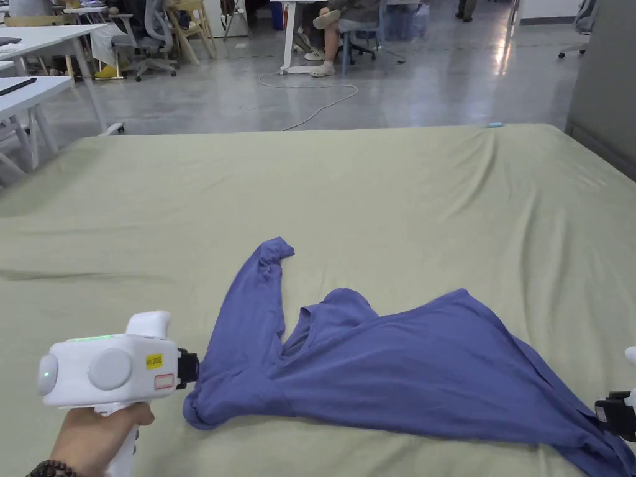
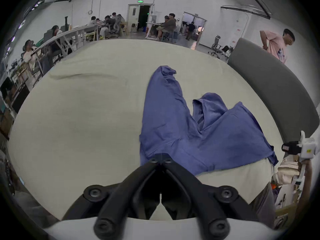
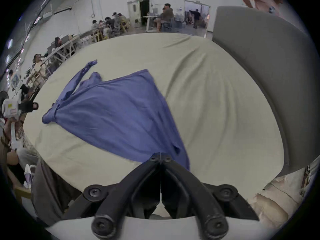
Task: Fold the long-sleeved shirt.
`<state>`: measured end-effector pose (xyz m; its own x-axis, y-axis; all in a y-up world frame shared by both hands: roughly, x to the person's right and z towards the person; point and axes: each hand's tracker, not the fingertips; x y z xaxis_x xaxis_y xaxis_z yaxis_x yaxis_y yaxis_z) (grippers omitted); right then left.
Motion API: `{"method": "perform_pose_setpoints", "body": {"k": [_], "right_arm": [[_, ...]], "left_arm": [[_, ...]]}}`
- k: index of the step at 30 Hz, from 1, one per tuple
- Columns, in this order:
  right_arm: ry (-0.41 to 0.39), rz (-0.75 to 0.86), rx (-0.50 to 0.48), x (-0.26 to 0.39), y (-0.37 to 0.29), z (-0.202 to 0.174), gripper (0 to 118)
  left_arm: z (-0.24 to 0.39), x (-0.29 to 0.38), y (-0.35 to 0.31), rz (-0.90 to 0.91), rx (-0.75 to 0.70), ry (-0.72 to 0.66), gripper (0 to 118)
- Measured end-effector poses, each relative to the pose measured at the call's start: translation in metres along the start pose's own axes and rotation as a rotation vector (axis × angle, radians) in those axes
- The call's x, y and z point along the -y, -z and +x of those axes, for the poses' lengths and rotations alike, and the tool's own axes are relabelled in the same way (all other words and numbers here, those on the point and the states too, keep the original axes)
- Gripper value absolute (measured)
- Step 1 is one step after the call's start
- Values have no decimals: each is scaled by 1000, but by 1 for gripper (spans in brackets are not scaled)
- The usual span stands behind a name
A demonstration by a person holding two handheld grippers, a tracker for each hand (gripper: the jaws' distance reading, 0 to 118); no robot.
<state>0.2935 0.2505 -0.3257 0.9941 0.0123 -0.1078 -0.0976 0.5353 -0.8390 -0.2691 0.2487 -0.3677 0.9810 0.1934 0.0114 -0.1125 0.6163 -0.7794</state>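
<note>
The blue long-sleeved cotton shirt (image 1: 397, 366) lies crumpled on the pale green bedsheet (image 1: 372, 186). The left gripper (image 2: 161, 157) and right gripper (image 3: 160, 156) each pinch a near edge, jaws closed. I think both should pull apart evenly, to flatten it.

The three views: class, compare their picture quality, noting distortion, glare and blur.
Head view: straight lines, sharp, with glare on the polished floor behind the bed. Left gripper view: strong fisheye bend, dark corners, the shirt fairly crisp. Right gripper view: same fisheye bend, softer overall, the shirt's near edge slightly smeared by the right gripper.
</note>
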Motion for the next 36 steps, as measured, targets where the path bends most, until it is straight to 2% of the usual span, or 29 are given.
{"method": "perform_pose_setpoints", "body": {"k": [6, 7, 8, 9, 10, 11, 12, 18, 23, 25, 26, 27, 28, 30, 32, 33, 34, 35, 36], "right_arm": [[-37, -1, -20, 0, 8, -8, 0], [-40, 8, -30, -7, 7, -6, 0], [-46, 16, -40, -14, 12, -6, 2], [-49, 25, -42, -24, 18, -5, 23], [-57, 35, -42, -36, 23, -4, 47], [-60, 36, -43, -49, 28, -3, 71], [-73, 36, -49, -65, 39, -4, 89], [-165, 43, -33, -172, 117, -23, 89], [-241, -37, -19, -244, 190, -38, 88], [-273, -87, -11, -260, 213, -45, 87], [-293, -105, 6, -267, 224, -47, 84], [-312, -126, 15, -272, 234, -48, 76], [-325, -147, 28, -275, 241, -50, 72], [-337, -227, 23, -276, 256, -55, 60], [-342, -364, -6, -268, 268, -60, 30], [-300, -308, -61, -265, 266, -63, 14], [-308, -284, -21, -265, 264, -68, 6], [-310, -288, -13, -261, 261, -71, 0], [-329, -278, -1, -258, 261, -75, 0]], "left_arm": [[6, -15, 16, 4, 2, 18, 0], [7, -11, 17, -4, -20, 14, 11], [7, -7, 20, -7, -24, 15, 39], [8, -3, 24, -22, -29, 19, 86], [7, 2, 28, -41, -34, 19, 110], [6, 7, 33, -73, -36, 14, 118], [5, 13, 36, -94, -35, 9, 118], [-1, 25, 54, -134, -73, -50, 118], [-7, 22, 70, -165, -55, -114, 117], [-4, 23, 76, -191, -67, -114, 111], [-3, 23, 78, -201, -69, -114, 96], [-1, 23, 79, -203, -132, -83, 87], [3, 22, 77, -190, -96, -59, 85], [5, 20, 74, -189, -94, -32, 70], [9, 17, 74, -187, -69, -45, 44], [11, 16, 73, -185, -46, -51, 19], [14, 15, 74, -184, 2, -66, 9], [18, 14, 75, -180, -7, -72, 9], [22, 13, 78, -188, -56, -25, 8]]}}
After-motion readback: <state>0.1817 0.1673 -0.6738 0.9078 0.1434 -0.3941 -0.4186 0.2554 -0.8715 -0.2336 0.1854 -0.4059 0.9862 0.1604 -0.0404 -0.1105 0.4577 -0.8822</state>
